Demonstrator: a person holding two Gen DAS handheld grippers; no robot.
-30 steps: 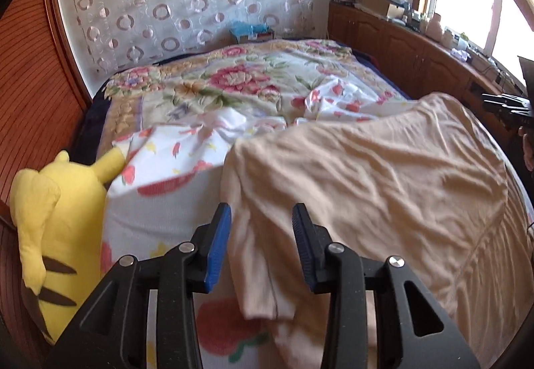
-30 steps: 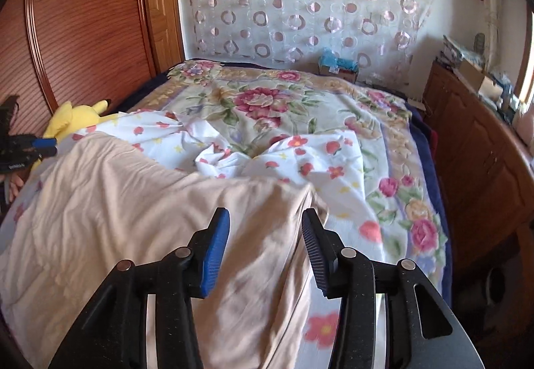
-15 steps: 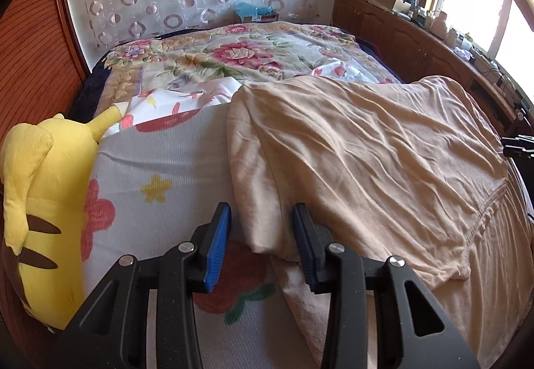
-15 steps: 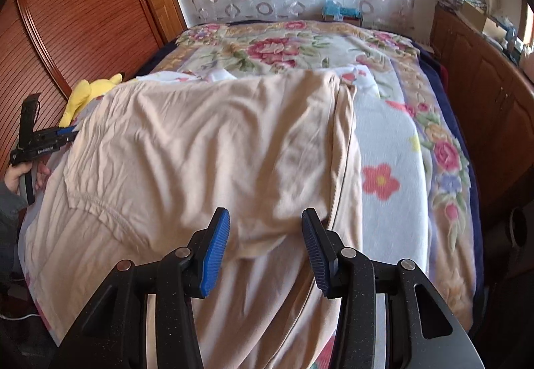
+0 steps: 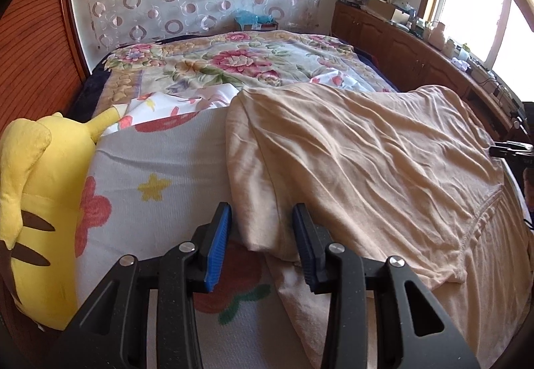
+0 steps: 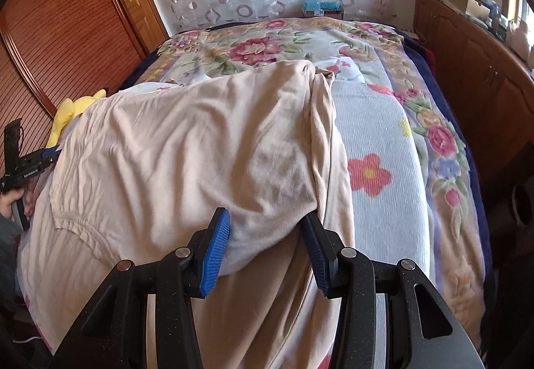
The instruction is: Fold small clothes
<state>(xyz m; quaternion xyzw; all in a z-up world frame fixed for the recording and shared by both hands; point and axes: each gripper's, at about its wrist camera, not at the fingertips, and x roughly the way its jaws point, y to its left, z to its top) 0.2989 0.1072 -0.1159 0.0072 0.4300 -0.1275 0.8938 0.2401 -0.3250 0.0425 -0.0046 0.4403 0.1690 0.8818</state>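
Both grippers, left (image 5: 262, 249) and right (image 6: 265, 249), now hover released over the folded beige shirt (image 5: 360, 155); next, regrip beside the Pikachu plush (image 5: 36, 202).

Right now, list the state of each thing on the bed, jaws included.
Beige shirt: spread on the bed, one part folded over itself, wrinkled.
Left gripper: jaws open, astride the shirt's folded corner.
Right gripper: jaws open, astride the other folded corner.
Yellow plush toy: lying at the bed's edge, apart from the shirt.
Flower-print blanket: laid flat under the shirt.
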